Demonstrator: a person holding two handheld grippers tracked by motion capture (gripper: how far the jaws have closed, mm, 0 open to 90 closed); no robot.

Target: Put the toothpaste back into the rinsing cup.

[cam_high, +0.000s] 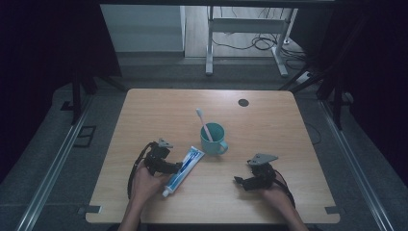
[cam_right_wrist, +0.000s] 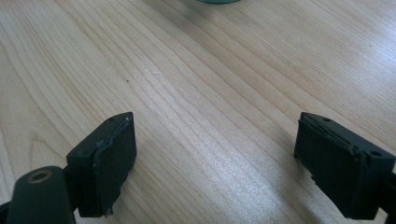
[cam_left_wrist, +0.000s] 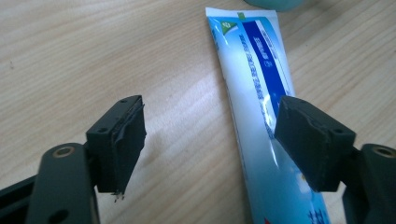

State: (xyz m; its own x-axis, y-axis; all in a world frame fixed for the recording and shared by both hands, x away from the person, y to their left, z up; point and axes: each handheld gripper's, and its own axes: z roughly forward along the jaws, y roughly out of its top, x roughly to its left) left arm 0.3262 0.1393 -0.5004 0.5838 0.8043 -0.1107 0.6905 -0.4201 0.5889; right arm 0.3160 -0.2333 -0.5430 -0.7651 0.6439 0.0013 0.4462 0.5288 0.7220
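Note:
A white and blue toothpaste tube [cam_high: 185, 168] lies flat on the wooden table [cam_high: 269, 130], slanting from the front toward a teal mug [cam_high: 212, 139]. A white toothbrush [cam_high: 204, 122] stands in the mug. My left gripper [cam_high: 167, 164] sits at the tube's left side. In the left gripper view it [cam_left_wrist: 210, 126] is open, and the tube [cam_left_wrist: 257, 84] lies on the wood partly under its right jaw, with no pad pressing it. My right gripper [cam_high: 242, 182] rests at the front right, open [cam_right_wrist: 215, 154] over bare wood.
A small black round cap [cam_high: 243, 102] sits in the tabletop near the far edge. The mug's base shows at the top of both gripper views [cam_left_wrist: 275, 3] [cam_right_wrist: 217, 1]. A white metal stand [cam_high: 245, 29] and cables lie on the floor beyond the table.

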